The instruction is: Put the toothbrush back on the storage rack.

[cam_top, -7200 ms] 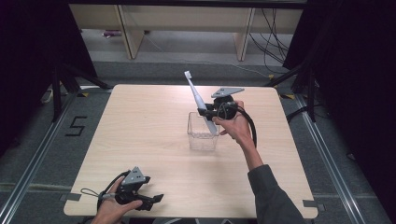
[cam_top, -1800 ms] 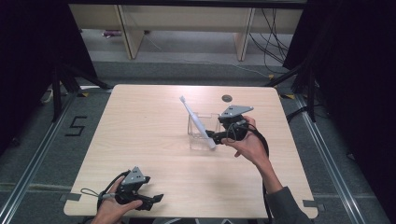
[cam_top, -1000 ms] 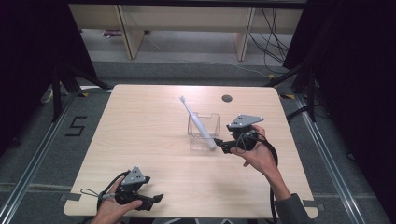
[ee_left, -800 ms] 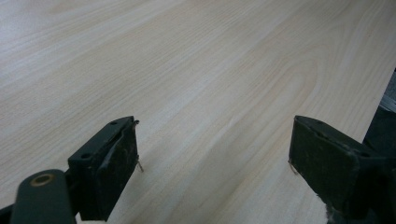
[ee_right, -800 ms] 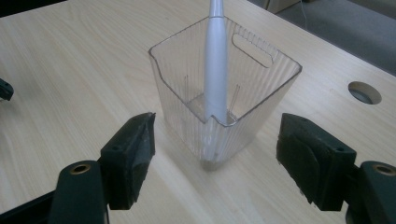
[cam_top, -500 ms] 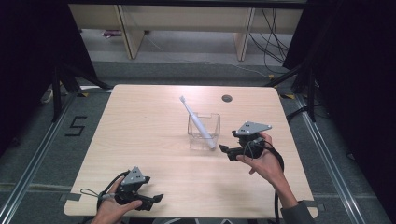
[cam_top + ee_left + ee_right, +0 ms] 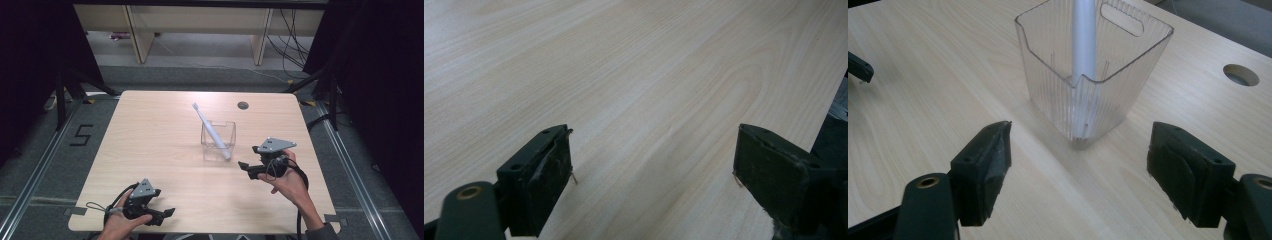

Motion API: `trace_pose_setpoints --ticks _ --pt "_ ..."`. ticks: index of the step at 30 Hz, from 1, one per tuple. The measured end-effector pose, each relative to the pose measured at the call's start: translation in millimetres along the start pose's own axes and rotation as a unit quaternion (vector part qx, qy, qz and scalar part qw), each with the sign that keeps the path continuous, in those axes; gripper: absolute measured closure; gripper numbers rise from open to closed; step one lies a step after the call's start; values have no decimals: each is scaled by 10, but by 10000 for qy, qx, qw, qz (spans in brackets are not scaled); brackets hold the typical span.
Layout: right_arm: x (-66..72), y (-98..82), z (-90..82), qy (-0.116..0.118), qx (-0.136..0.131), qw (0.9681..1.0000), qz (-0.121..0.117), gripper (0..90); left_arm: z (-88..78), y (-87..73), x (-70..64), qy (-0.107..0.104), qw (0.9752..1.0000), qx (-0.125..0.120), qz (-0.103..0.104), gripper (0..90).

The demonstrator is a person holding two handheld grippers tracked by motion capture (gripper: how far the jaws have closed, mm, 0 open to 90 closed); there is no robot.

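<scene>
Clear ribbed glossy plastic cup (image 7: 1093, 75), smooth matt white toothbrush (image 7: 210, 127), pale wood-grain table (image 7: 150, 130)

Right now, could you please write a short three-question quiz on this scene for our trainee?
1. True or false: the toothbrush lies flat on the table.
2. What is between the jaws of the right gripper? A) the toothbrush B) the bin's wall C) nothing
3. On which side of the clear bin is the right gripper in the high view?

Key:
1. False: it stands tilted inside the bin, with its brush head leaning up and to the left out of it.
2. C: the jaws stand open, apart from the bin.
3. To its right, a little nearer the person.
</scene>
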State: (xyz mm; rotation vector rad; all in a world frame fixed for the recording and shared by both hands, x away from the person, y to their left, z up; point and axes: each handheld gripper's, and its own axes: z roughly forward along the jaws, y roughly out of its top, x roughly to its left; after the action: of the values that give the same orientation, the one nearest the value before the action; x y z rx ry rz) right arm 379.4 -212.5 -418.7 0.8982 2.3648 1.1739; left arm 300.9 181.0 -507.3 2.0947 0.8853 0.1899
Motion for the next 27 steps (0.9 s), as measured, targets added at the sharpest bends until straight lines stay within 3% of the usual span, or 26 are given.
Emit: trace_pose_setpoints --ticks 6,7,10,11,17,18,19,26,27 --pt "12 -45 -28 19 -13 10000 -22 254 -2 0 1 -7 10000 -4 6 149" --pt "4 -51 -35 -21 -41 9999 -122 251 -1 0 0 -14 10000 -12 -2 149" --pt "26 -83 -52 3 -10 10000 -5 241 5 -3 -13 -47 9999 -86 -74 149" --pt "30 -99 -52 -25 -25 10000 -32 238 -2 -1 1 -8 10000 -10 5 149" --pt "53 -189 -47 23 4 10000 16 223 -1 -2 4 -11 10000 -8 1 149" --pt "51 -204 -46 -12 -17 10000 -38 222 8 -4 -14 -67 9999 -105 -103 149" --pt "56 -218 -47 34 52 10000 -1 221 -3 -1 3 -10 10000 -7 -1 149" --pt "49 -313 -75 -6 -14 10000 -11 217 -7 0 3 -14 10000 0 -1 149" --pt "59 -329 -81 -4 14 10000 90 217 -8 -1 -1 -14 10000 -5 -10 149"
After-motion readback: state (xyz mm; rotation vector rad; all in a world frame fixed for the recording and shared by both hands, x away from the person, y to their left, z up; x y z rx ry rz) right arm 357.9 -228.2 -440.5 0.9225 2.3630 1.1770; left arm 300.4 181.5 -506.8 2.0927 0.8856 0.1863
